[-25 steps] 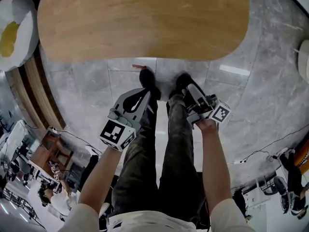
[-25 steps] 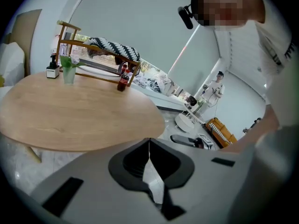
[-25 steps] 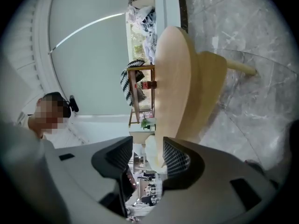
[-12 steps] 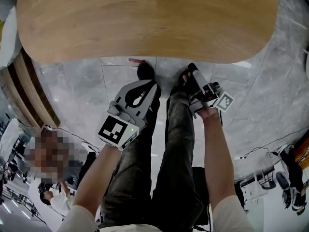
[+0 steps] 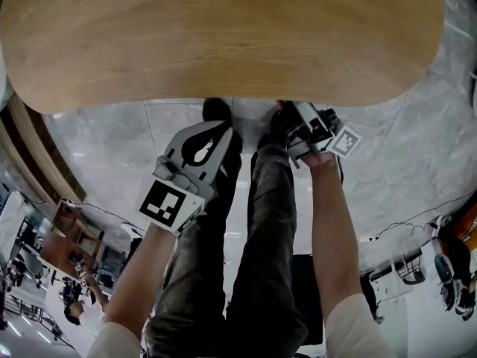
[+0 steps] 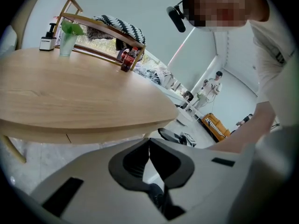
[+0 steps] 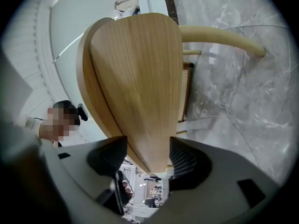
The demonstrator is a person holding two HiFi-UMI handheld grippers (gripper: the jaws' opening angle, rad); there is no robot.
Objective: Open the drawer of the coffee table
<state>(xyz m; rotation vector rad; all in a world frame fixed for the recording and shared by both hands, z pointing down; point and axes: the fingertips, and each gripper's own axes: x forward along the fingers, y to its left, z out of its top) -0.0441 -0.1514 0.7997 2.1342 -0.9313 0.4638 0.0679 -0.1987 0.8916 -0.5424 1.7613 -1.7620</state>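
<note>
Nearest, left claw [image 6: 149, 141]: its jaws are resting tight together on nothing, hanging low beside the leg. Shut like this, it is offering no way to steady anything.
Right claw [image 7: 147, 146]: its jaws are standing wide apart, having just been opening. The wooden rim is showing in the gap, but the pads are not pressing on it and nothing is held.
Shoes [image 5: 216, 110]: both are standing right at the near edge, so a drawer sliding out this way is likely running into the shins.
Surface [image 5: 223, 36]: its rim is lying in line with the right claw, which is risking a bite on the top itself and dragging the whole piece.
Drawer: it is hiding beneath the top in the head view. I am judging it to be in the band [image 6: 93, 135] under the rim, where a thin seam is showing and no handle. A cane panel [image 7: 186, 92] is possibly belonging to it.
Floor [image 5: 387, 162]: the polished stone is probably letting the piece slide under a misplaced pull.
Glass of greenery [image 6: 67, 34], dark bottle [image 6: 127, 61]: both are standing upright far across the top, risking a topple under a jerk.
</note>
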